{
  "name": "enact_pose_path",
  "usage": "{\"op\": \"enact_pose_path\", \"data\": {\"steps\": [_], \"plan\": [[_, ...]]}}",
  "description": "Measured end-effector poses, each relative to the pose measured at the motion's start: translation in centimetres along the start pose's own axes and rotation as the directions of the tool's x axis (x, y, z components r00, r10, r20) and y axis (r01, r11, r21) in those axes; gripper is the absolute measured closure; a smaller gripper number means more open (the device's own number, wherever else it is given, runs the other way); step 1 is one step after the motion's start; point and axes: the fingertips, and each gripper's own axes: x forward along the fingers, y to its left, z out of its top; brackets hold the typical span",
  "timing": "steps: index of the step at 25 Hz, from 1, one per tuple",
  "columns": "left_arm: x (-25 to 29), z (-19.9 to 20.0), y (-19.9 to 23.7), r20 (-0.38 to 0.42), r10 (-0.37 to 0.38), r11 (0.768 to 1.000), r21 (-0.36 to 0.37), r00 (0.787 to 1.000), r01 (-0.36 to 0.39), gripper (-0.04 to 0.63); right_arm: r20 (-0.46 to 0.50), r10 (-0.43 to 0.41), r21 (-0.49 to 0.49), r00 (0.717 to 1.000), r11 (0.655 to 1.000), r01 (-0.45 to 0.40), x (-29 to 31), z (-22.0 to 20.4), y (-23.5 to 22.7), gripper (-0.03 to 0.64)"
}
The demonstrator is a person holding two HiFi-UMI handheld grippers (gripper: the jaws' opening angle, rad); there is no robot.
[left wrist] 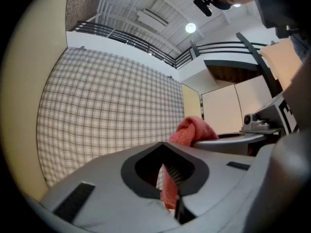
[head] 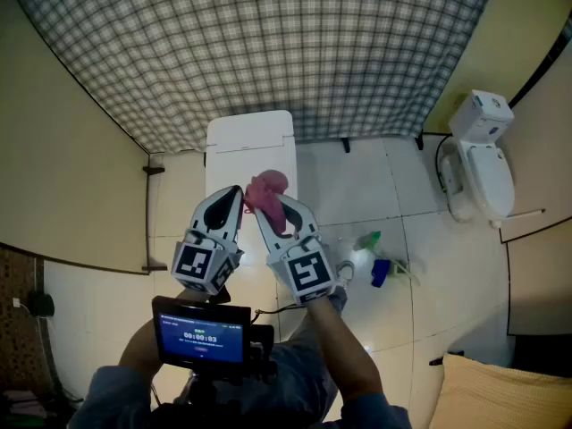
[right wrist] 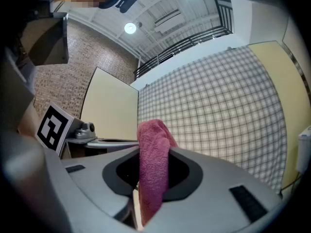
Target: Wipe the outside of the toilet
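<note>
left hand-held gripper: clamped on thin edge of pink terry cloth | right hand-held gripper: clamped on same cloth, fuzzy strip lengthwise along jaws, bunched at tips | toilet: white, glossy, rounded, well apart at right on tiled floor, tank at far end

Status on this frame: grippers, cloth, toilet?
Left gripper, right gripper both shut on pink cloth. Toilet far right, untouched. Spray bottle on floor between.

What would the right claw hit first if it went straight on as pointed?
Probably the checked wall, straight ahead of the right claw past the pink cloth it grips; the white unit stands nearer but seemingly lower. The toilet lies off right.
</note>
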Motion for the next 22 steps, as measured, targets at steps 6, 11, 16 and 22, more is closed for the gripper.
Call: {"op": "enact_pose_path", "data": {"steps": [6, 11, 16, 22], "plan": [[12.6, -12.0, -3.8, -0.054, 0.087, 0.996, 0.032, 0.995, -0.085, 0.583, -0.038, 0.069, 0.09, 0.997, 0.994, -0.065, -0.5, -12.5, -13.4, 0.534], [23.2, -18.2, -7.0, -0.083, 0.105, 0.994, 0.017, 0.991, -0.104, 0.583, -0.063, 0.096, 0.099, 0.993, 0.991, -0.089, 1.4, -20.8, -23.9, 0.534], [31.8, -25.5, -6.0, -0.172, 0.092, 0.995, 0.051, 0.981, -0.084, 0.583, -0.079, 0.073, 0.184, 0.994, 0.981, -0.058, 5.1, -28.6, -32.4, 0.532], [41.0, -38.0, -2.4, -0.215, 0.084, 0.984, 0.172, 0.973, -0.047, 0.583, -0.045, 0.044, 0.248, 0.998, 0.968, -0.032, 11.2, -44.4, -40.3, 0.532]]}}
